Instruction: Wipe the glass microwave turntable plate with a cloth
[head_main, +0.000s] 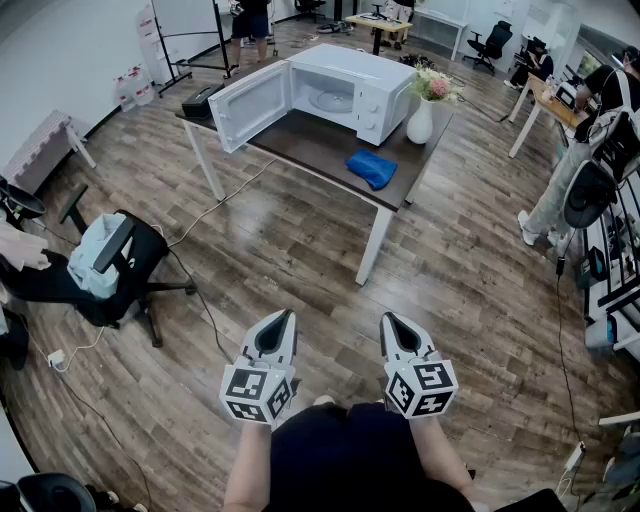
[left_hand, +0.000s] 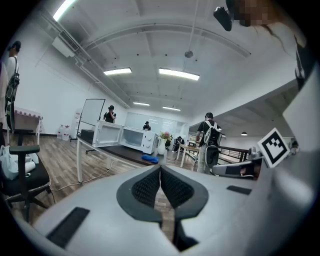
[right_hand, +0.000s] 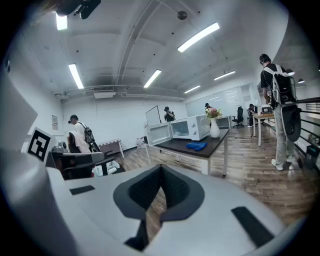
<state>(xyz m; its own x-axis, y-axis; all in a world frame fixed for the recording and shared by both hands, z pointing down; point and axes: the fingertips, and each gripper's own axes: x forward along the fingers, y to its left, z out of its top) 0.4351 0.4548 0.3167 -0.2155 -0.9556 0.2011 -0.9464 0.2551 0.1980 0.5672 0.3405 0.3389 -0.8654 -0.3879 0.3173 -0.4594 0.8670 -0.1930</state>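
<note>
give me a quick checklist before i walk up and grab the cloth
1. Door of the white microwave open: ok.
2. Round glass turntable plate inside it: ok.
3. Blue cloth lying free on the dark table: ok.
4. White vase of flowers apart from the cloth: ok.
5. Left tongs and right tongs open to grab: not ok, both shut and empty.
6. Table within reach: not ok, it stands well ahead across the floor.
</note>
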